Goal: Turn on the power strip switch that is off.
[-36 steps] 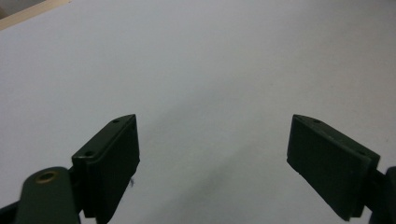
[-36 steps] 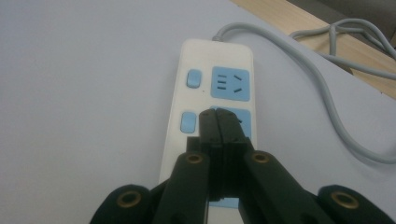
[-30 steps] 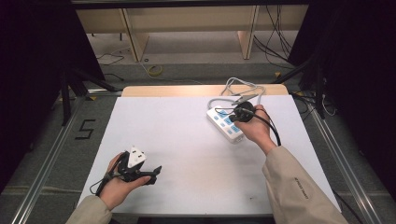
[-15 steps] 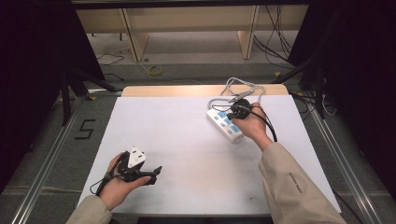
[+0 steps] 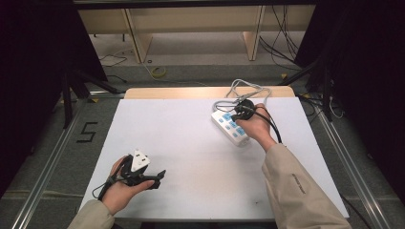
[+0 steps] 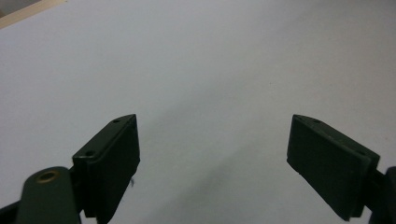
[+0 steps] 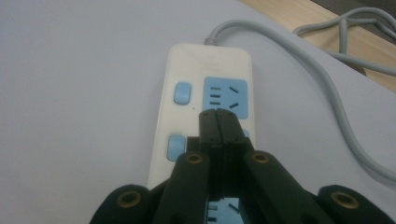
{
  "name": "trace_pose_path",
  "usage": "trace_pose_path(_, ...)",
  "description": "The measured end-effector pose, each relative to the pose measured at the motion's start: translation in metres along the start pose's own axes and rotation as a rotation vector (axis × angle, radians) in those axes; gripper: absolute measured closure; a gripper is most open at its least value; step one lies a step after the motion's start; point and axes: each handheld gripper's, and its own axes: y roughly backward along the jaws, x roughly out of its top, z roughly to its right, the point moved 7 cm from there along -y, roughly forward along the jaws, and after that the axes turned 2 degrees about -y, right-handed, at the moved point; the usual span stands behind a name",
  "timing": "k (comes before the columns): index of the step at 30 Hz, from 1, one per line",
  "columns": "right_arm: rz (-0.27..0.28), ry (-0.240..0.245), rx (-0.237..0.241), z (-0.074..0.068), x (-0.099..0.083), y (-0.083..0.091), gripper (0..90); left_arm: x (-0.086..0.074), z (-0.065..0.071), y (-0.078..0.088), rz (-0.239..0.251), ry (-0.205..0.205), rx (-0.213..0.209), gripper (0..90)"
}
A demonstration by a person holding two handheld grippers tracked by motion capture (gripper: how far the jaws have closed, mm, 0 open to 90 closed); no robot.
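Observation:
A white power strip (image 5: 228,126) with blue sockets and blue switches lies at the back right of the white table top (image 5: 191,143). Its grey cable (image 5: 243,88) loops off the far edge. My right gripper (image 5: 239,113) hovers over the strip's far half, shut with nothing between its fingers. In the right gripper view its closed tips (image 7: 218,114) point at a blue socket on the power strip (image 7: 210,60); whether they touch it I cannot tell. My left gripper (image 5: 160,175) rests near the front left, open and empty. In the left gripper view, bare table lies between the spread fingers of the left gripper (image 6: 212,121).
A strip of bare wood (image 5: 181,92) runs along the table's far edge. In the right gripper view the grey cable (image 7: 299,56) curls onto it. Metal rails (image 5: 47,162) flank the table, and loose cables (image 5: 282,47) lie on the floor behind.
My right gripper has edged a little toward the far end of the power strip. The left gripper has stayed where it was.

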Motion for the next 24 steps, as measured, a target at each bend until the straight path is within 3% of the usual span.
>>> trace_pose_path(24,-0.017,0.005,0.005,-0.0045,0.0103,-0.0096,90.0,0.0002,0.0002,-0.0003,0.001,0.0,0.0,16.9)
